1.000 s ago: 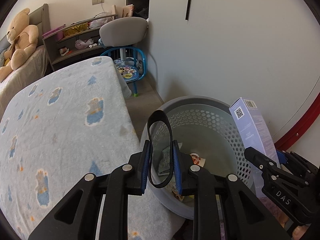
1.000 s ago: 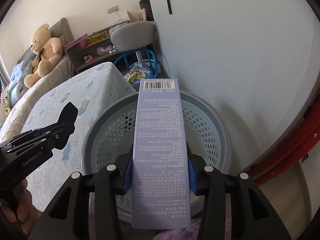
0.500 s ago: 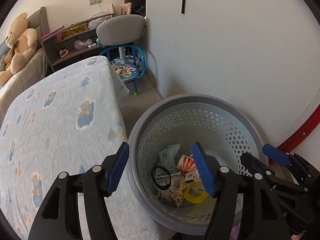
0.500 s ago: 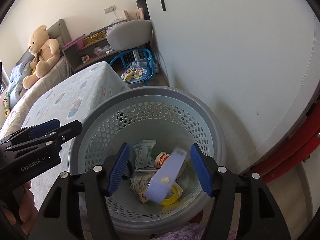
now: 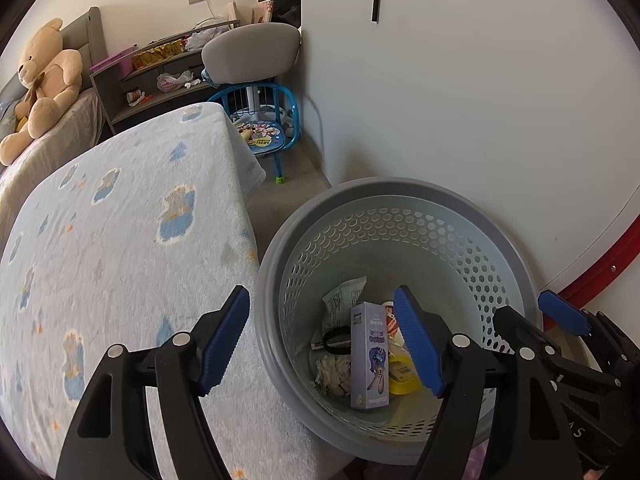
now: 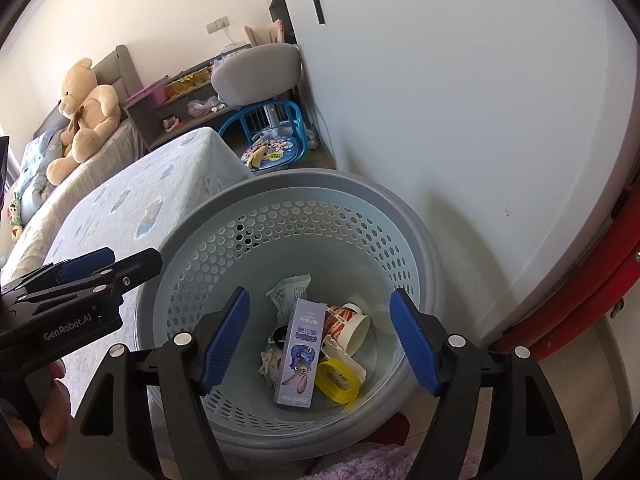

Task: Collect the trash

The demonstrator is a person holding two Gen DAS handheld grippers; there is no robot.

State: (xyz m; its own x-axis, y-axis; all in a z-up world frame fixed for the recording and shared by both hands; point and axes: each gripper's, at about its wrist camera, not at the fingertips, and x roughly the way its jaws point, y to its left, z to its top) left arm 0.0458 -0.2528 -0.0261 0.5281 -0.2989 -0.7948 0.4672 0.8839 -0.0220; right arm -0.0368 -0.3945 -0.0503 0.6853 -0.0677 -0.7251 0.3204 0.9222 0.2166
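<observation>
Bedroom floor beside a pale wall, with a bed under a blue-patterned blanket [image 5: 120, 240] to the left of both tools — that is the setting. Directly ahead of and below both grippers stands a grey perforated basket [image 6: 416, 232], serving as the bin.

Both tools hover over its mouth. The left gripper [image 5: 322, 344] has just been opening and its jaws now stand wide with nothing between them; the right gripper [image 6: 320, 344], just to its right, has likewise just been opening and is spread wide and empty.

The trash lies at the basket's bottom, under the right gripper's open jaws: a lavender carton [image 6: 302, 354] with a cartoon rabbit lies on top of the pile, a black loop [image 5: 336, 336] just to its left, a yellow tape ring [image 6: 336, 376] to its right, a paper cup [image 6: 352, 324] beyond that, and crumpled wrappers [image 6: 290, 292] further ahead.

The step in hand looks like the release, and it appears done — both items are down inside the rim. To finish well, I would lift both tools straight up clear of the rim before swinging back toward the bed, keeping the jaws spread for the next piece and avoiding a knock that could tip the light basket.
</observation>
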